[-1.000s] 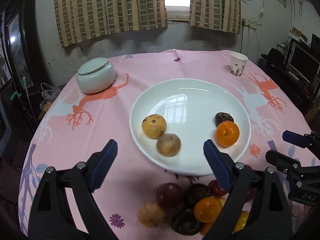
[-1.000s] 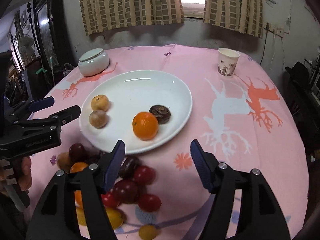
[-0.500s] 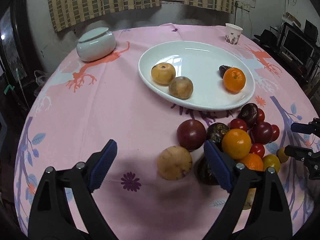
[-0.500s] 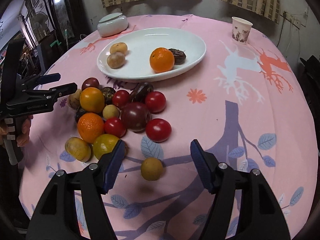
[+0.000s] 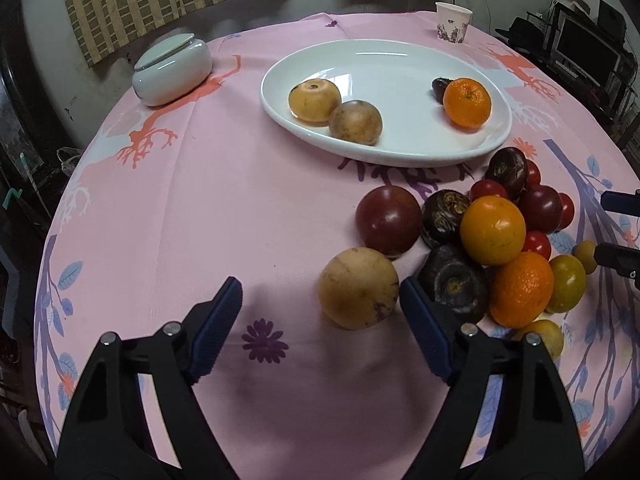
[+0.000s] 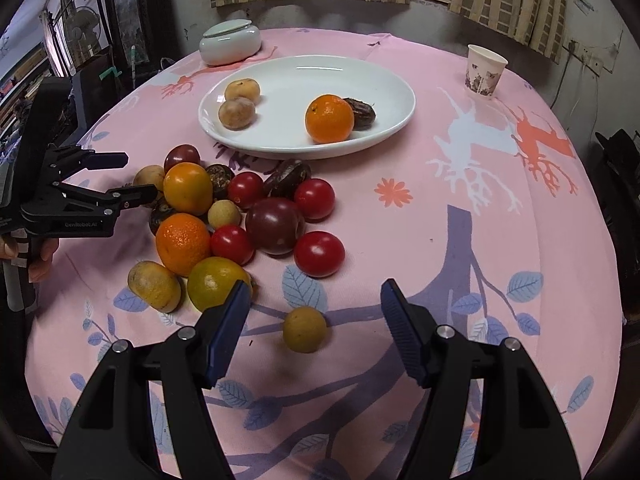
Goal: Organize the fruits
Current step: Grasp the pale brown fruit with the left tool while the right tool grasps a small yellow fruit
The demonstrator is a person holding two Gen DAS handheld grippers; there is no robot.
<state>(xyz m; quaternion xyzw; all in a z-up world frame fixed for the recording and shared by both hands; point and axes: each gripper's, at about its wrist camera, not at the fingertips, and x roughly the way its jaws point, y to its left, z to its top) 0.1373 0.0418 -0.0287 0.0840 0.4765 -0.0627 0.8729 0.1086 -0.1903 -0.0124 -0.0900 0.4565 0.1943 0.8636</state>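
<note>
A white oval plate (image 5: 400,62) (image 6: 376,80) holds two tan fruits (image 5: 316,100), an orange (image 5: 467,102) and a dark fruit. A pile of loose fruit (image 5: 492,232) (image 6: 240,216) lies on the pink cloth in front of it. My left gripper (image 5: 320,316) is open and empty, with a tan round fruit (image 5: 358,288) just inside its right finger. My right gripper (image 6: 314,312) is open and empty, low over a small tan fruit (image 6: 305,329) that lies between its fingers. The left gripper also shows in the right wrist view (image 6: 120,176), beside the pile.
A pale lidded ceramic jar (image 5: 172,68) (image 6: 230,42) stands at the back left. A paper cup (image 5: 453,22) (image 6: 485,70) stands at the back right. The round table's edge drops off close behind both grippers. Furniture surrounds the table.
Both grippers have pulled back from the plate and dropped lower toward the fruit pile. The tan fruits now sit nearer the fingers. Both stay open.
</note>
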